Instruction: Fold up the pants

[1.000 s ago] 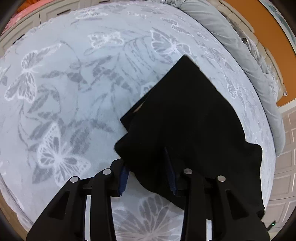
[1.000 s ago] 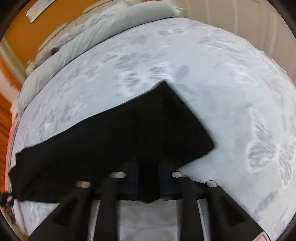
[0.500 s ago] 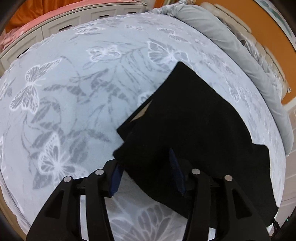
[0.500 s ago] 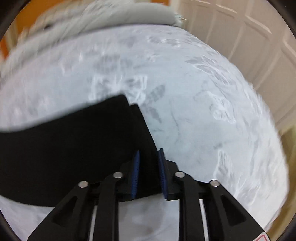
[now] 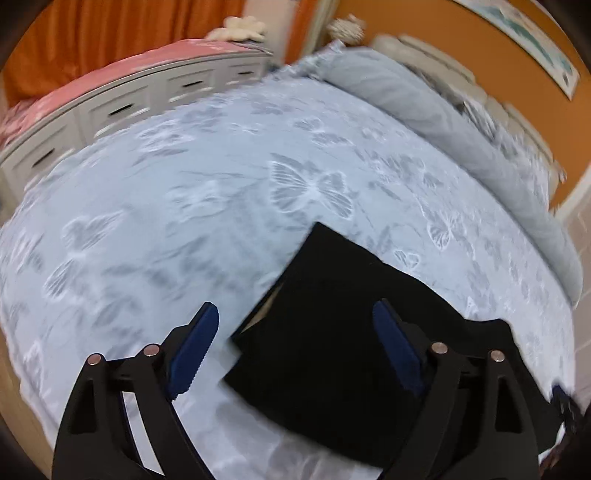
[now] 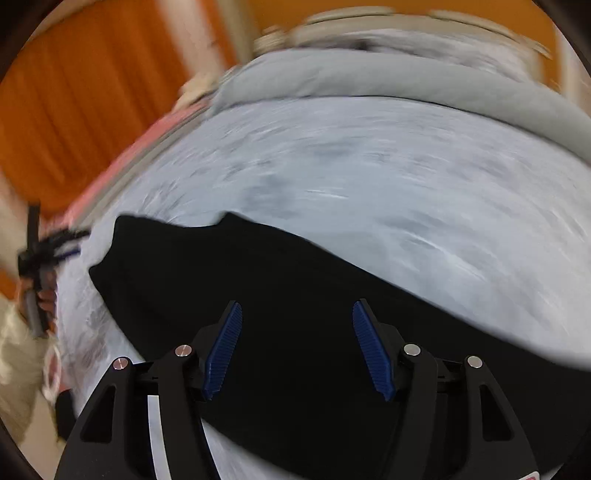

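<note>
The black pants (image 5: pixel 332 332) lie folded in half lengthwise on the pale blue butterfly bedspread (image 5: pixel 184 192). In the left wrist view my left gripper (image 5: pixel 295 314) is open and empty above the near corner of the pants. In the right wrist view the pants (image 6: pixel 295 295) stretch as a long black band across the bed. My right gripper (image 6: pixel 297 310) is open and empty over their middle. The other gripper (image 6: pixel 40 258) shows blurred at the far left of that view.
A rolled grey duvet (image 5: pixel 461 140) lies along the head of the bed. White drawers (image 5: pixel 110 110) with a pink top stand beside the bed, in front of orange curtains (image 5: pixel 110 33). The right wrist view is motion blurred.
Both grippers have opened and let go of the pants. Both have lifted and pulled back; the right view has swung left along the pants.
</note>
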Motion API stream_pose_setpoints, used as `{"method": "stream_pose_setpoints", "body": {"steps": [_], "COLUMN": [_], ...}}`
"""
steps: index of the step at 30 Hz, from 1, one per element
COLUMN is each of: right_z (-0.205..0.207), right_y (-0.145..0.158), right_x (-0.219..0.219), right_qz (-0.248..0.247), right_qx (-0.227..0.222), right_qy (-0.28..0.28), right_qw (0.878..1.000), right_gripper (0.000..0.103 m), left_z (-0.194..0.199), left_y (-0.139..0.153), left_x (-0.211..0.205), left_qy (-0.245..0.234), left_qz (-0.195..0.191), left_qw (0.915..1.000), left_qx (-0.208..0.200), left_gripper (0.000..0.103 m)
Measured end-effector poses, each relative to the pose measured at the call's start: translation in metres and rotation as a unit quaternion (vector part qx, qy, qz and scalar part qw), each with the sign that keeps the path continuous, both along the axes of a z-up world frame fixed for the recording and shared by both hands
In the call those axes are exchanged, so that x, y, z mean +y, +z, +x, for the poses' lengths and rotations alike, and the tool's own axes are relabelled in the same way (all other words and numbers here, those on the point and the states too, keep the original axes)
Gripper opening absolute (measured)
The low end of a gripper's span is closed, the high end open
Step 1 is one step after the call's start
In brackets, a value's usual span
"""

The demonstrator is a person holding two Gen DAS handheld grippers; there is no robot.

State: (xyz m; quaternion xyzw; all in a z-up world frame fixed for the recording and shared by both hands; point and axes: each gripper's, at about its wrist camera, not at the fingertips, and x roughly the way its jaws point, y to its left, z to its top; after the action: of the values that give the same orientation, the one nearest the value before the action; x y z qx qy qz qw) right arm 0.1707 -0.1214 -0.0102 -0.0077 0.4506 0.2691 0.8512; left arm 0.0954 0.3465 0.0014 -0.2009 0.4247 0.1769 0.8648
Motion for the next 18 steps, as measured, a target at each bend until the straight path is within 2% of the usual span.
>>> {"method": "stream_pose_setpoints", "body": {"steps": [1, 3, 5, 6, 7, 8, 9, 10, 11, 12, 13, 14, 15, 16, 17, 18], "right_z": [0.022, 0.045, 0.06, 0.06, 0.064, 0.066, 0.068, 0.074, 0.082, 0.093, 0.108, 0.113, 0.109, 0.101, 0.086, 0.073], "right_y": [-0.01, -0.024, -0.04, -0.045, -0.049, -0.046, -0.038, -0.028, -0.028, -0.034, -0.055, -0.065, -0.059, -0.047, -0.026, -0.012], "right_x": [0.031, 0.067, 0.098, 0.109, 0.118, 0.12, 0.119, 0.117, 0.115, 0.114, 0.117, 0.12, 0.111, 0.101, 0.082, 0.064], "right_qz": [-0.004, -0.005, -0.014, -0.027, -0.054, -0.05, -0.05, -0.049, -0.045, -0.063, -0.106, -0.115, -0.099, -0.089, -0.069, -0.054], "right_qx": [0.011, 0.036, 0.057, 0.052, 0.054, 0.051, 0.032, 0.01, 0.006, 0.008, 0.041, 0.058, 0.055, 0.04, 0.009, -0.012], "right_qy": [0.013, 0.027, 0.043, 0.047, 0.037, 0.029, 0.02, 0.01, 0.002, -0.01, -0.015, -0.016, -0.017, -0.024, -0.036, -0.047], "right_qw": [1.0, 0.999, 0.997, 0.997, 0.996, 0.997, 0.998, 0.999, 0.999, 0.998, 0.993, 0.992, 0.993, 0.995, 0.997, 0.997], "right_gripper": [0.068, 0.071, 0.071, 0.043, 0.011, 0.011, 0.011, 0.01, 0.01, 0.01, 0.013, 0.013, 0.013, 0.018, 0.027, 0.059], "left_z": [0.011, 0.036, 0.053, 0.061, 0.072, 0.078, 0.086, 0.09, 0.098, 0.104, 0.111, 0.114, 0.112, 0.104, 0.09, 0.077], "left_y": [-0.007, -0.027, -0.044, -0.051, -0.057, -0.059, -0.058, -0.056, -0.053, -0.052, -0.056, -0.057, -0.056, -0.05, -0.04, -0.031], "left_x": [-0.001, 0.003, 0.008, 0.011, 0.014, 0.014, 0.013, 0.011, 0.008, 0.005, 0.003, 0.004, 0.006, 0.011, 0.018, 0.023], "left_qy": [-0.002, -0.017, -0.019, -0.018, -0.027, -0.035, -0.042, -0.04, -0.03, -0.026, -0.028, -0.027, -0.021, -0.013, -0.003, 0.006], "left_qz": [0.001, -0.021, -0.027, -0.027, -0.025, -0.023, -0.012, 0.004, 0.044, 0.07, 0.09, 0.095, 0.091, 0.076, 0.057, 0.047], "left_qw": [0.9999, 0.9992, 0.9983, 0.998, 0.9976, 0.9976, 0.9978, 0.998, 0.9976, 0.9959, 0.9937, 0.9929, 0.9935, 0.9955, 0.9977, 0.9987], "left_qx": [0.014, 0.03, 0.048, 0.054, 0.058, 0.055, 0.05, 0.049, 0.046, 0.05, 0.062, 0.067, 0.064, 0.055, 0.037, 0.02], "left_gripper": [0.084, 0.084, 0.084, 0.084, 0.082, 0.073, 0.071, 0.071, 0.072, 0.072, 0.073, 0.073, 0.073, 0.072, 0.072, 0.072]}}
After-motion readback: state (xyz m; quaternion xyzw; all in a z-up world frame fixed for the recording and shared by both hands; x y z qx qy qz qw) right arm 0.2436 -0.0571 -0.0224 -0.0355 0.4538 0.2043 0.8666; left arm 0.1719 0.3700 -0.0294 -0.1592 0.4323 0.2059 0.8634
